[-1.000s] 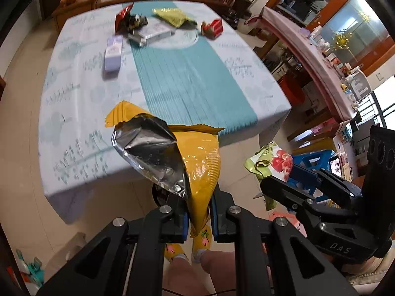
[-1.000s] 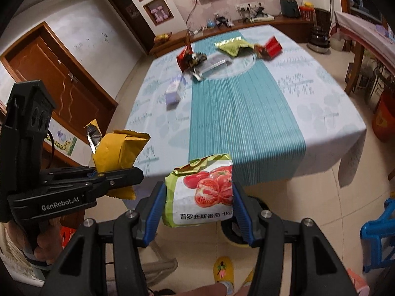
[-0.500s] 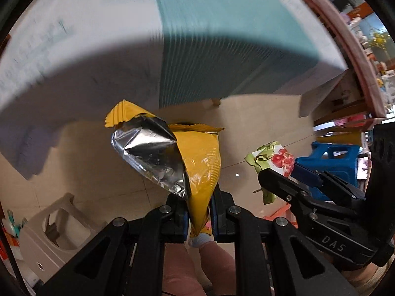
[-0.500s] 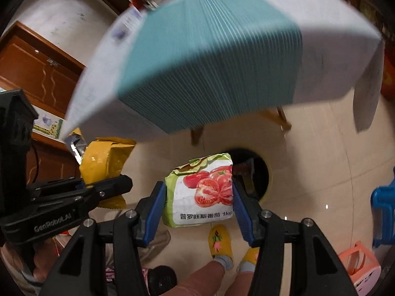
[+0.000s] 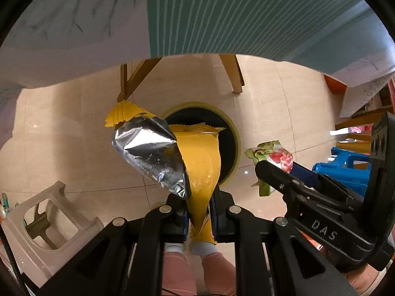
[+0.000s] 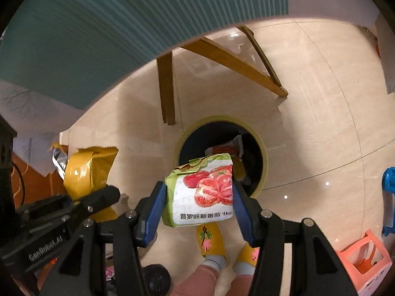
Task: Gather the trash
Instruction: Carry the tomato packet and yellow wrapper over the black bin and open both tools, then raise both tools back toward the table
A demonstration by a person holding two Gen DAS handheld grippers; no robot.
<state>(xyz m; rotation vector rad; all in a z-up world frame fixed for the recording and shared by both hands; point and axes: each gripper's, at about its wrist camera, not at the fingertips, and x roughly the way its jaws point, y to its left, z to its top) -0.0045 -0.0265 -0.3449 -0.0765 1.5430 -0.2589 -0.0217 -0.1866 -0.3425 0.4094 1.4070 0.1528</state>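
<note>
My left gripper (image 5: 199,212) is shut on a yellow snack bag (image 5: 202,162) with a torn silver foil lining, held above the floor. My right gripper (image 6: 198,204) is shut on a green and white tomato bag (image 6: 201,192). A round yellow-rimmed trash bin (image 6: 264,157) stands on the floor under the table edge, with some wrappers inside. It shows behind the yellow bag in the left wrist view (image 5: 232,125). Both bags hang just above and in front of the bin. The tomato bag (image 5: 274,155) and right gripper show at right in the left wrist view.
The table with its teal and white cloth (image 6: 98,37) overhangs at the top, on wooden legs (image 6: 167,91). A beige plastic stool (image 5: 44,224) stands left, a blue stool (image 5: 345,167) right, a pink stool (image 6: 367,259) lower right. The person's feet in yellow slippers (image 6: 212,239) are below.
Both grippers have tilted down from the tabletop to the floor and moved over the trash bin. Both bags stay gripped.
</note>
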